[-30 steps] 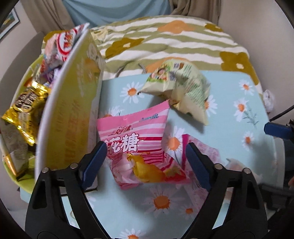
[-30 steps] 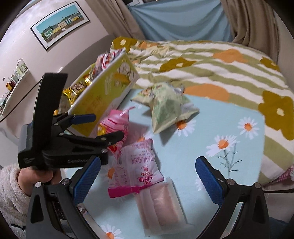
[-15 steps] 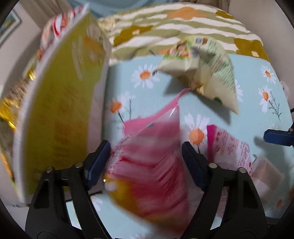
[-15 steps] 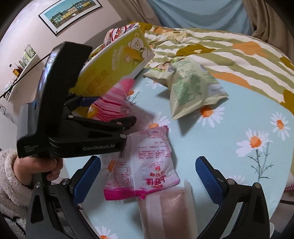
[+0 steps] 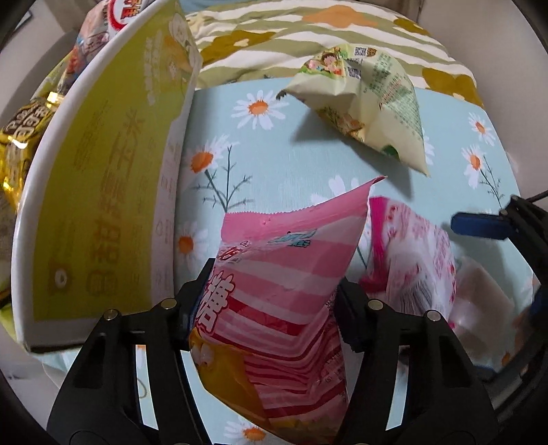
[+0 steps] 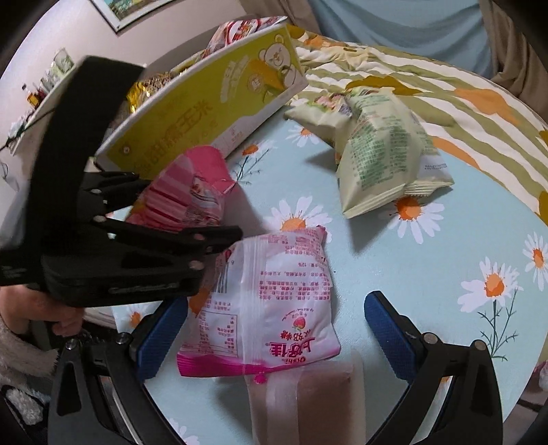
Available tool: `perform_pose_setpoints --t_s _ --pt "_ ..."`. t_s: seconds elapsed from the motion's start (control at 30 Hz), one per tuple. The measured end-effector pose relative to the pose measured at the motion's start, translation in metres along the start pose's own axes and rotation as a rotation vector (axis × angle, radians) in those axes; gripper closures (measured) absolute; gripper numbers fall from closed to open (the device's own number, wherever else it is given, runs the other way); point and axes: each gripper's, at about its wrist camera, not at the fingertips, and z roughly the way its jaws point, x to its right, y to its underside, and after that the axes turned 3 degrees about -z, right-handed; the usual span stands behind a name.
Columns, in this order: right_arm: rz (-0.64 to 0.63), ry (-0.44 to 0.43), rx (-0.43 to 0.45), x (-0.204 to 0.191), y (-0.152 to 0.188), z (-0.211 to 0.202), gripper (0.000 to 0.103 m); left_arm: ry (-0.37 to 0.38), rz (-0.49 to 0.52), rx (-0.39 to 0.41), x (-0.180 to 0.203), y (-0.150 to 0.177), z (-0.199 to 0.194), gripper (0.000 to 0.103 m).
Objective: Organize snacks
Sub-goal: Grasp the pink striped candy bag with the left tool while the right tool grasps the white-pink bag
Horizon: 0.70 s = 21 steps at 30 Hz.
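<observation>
Pink-striped and crinkled, the candy bag sits squeezed between the two fingers of the left gripper, its jaws closed on the bag's sides; the bag's top edge stands up toward the camera. In the right wrist view the same bag is raised off the daisy-print cloth, just beside the yellow box.

That box stands at the cloth's left edge and holds other snacks, among them a gold packet and a red-and-white one.

On the cloth lie a white-and-pink strawberry packet, a clear-wrapped brown bar touching its lower edge, and two pale green bags overlapping farther back, near the striped flowered quilt.

Over the strawberry packet hovers the right gripper, jaws apart, blue pads on either side of it, not pressing it. A hand in a fleecy sleeve holds the left gripper's handle.
</observation>
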Motion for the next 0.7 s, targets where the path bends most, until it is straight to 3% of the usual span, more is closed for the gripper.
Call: perform_pose_setpoints --t_s 0.37,0.43,0.47,0.5,0.7 --pt "-0.06 0.023 -0.048 -0.007 -0.001 0.015 0.005 -0.009 0.06 0.024 0.003 0.023 -0.02 0.043" --pt "-0.069 0.023 -0.055 -0.008 -0.003 0.019 0.012 -0.007 0.054 0.021 0.0 0.024 -0.02 0.043" --pt "-0.075 0.021 -0.058 -0.009 -0.003 0.02 0.025 -0.004 0.05 0.021 -0.002 0.026 -0.021 0.043" --pt "-0.084 0.027 -0.062 -0.011 -0.004 0.022 0.031 -0.003 0.047 0.021 -0.004 0.026 -0.021 0.043" --pt "-0.098 0.053 -0.048 -0.017 -0.005 0.019 0.053 0.003 0.049 0.041 -0.006 0.027 -0.028 0.043"
